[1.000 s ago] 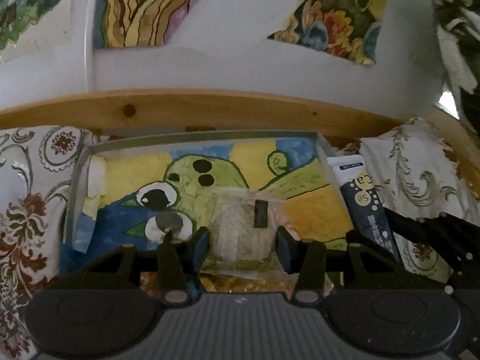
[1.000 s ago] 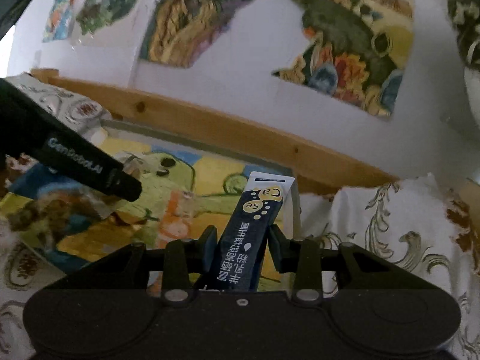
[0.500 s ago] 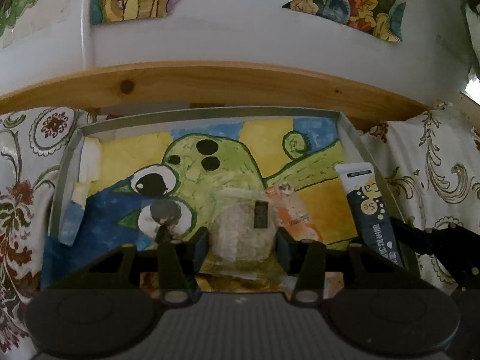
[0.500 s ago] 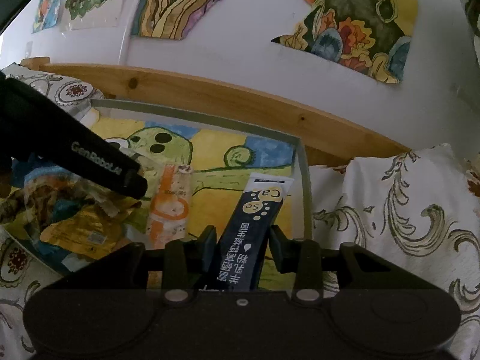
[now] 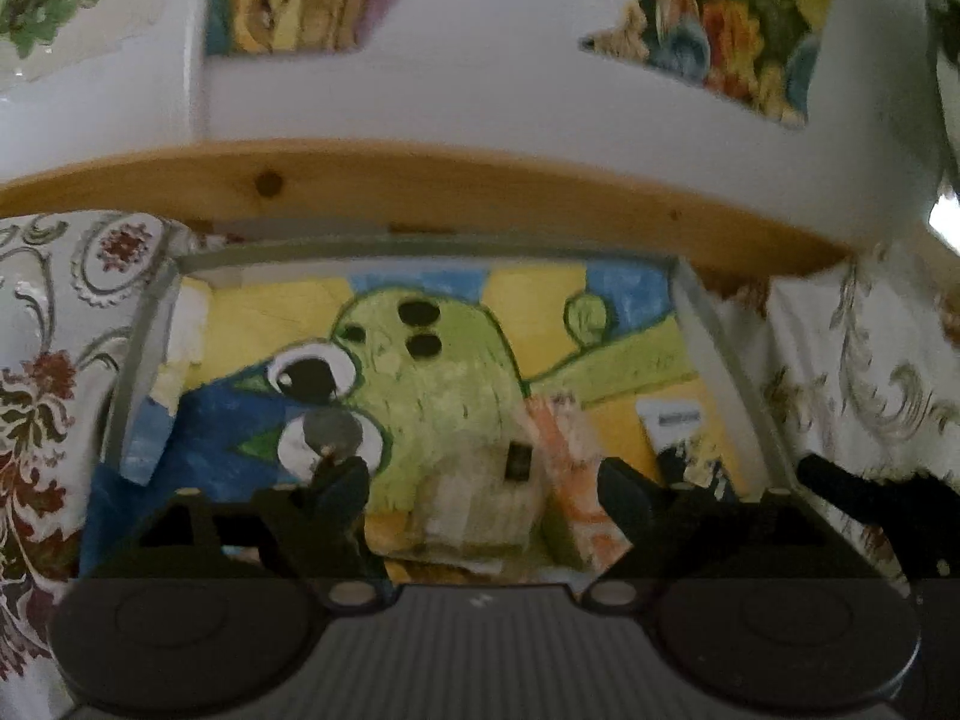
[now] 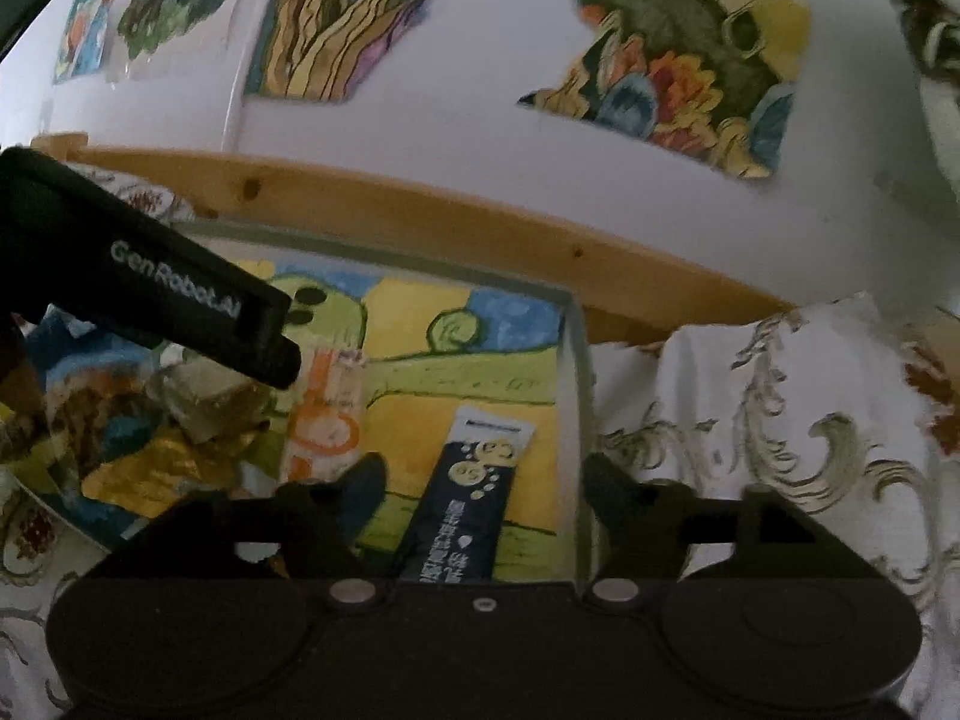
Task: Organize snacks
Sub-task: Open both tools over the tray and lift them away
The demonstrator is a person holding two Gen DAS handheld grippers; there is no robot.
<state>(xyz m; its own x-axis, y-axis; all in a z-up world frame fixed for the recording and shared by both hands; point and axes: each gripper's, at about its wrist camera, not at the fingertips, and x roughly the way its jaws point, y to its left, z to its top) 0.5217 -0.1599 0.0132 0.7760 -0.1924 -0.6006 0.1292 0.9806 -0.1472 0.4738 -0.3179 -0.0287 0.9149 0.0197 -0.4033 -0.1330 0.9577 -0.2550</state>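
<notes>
A shallow tray (image 5: 699, 306) with a painted green cartoon bottom lies on the patterned cloth. My left gripper (image 5: 480, 489) stands open over its near part, and a clear-wrapped pale snack (image 5: 480, 498) lies loose between the spread fingers. An orange packet (image 5: 567, 456) rests just right of it. In the right wrist view my right gripper (image 6: 483, 480) is open too, with the dark blue stick packet (image 6: 465, 510) lying in the tray (image 6: 573, 396) between its fingers, untouched. The orange packet (image 6: 321, 426), the clear-wrapped snack (image 6: 207, 396) and gold wrappers (image 6: 156, 468) lie to the left.
The left gripper's black body (image 6: 150, 294) reaches into the right wrist view from the left. A wooden rail (image 5: 420, 180) runs behind the tray, under a white wall with colourful pictures. Floral cloth (image 6: 780, 420) covers the surface right of the tray.
Both grippers have opened. The clear-wrapped snack and the blue stick packet have been let go and now lie in the tray.
</notes>
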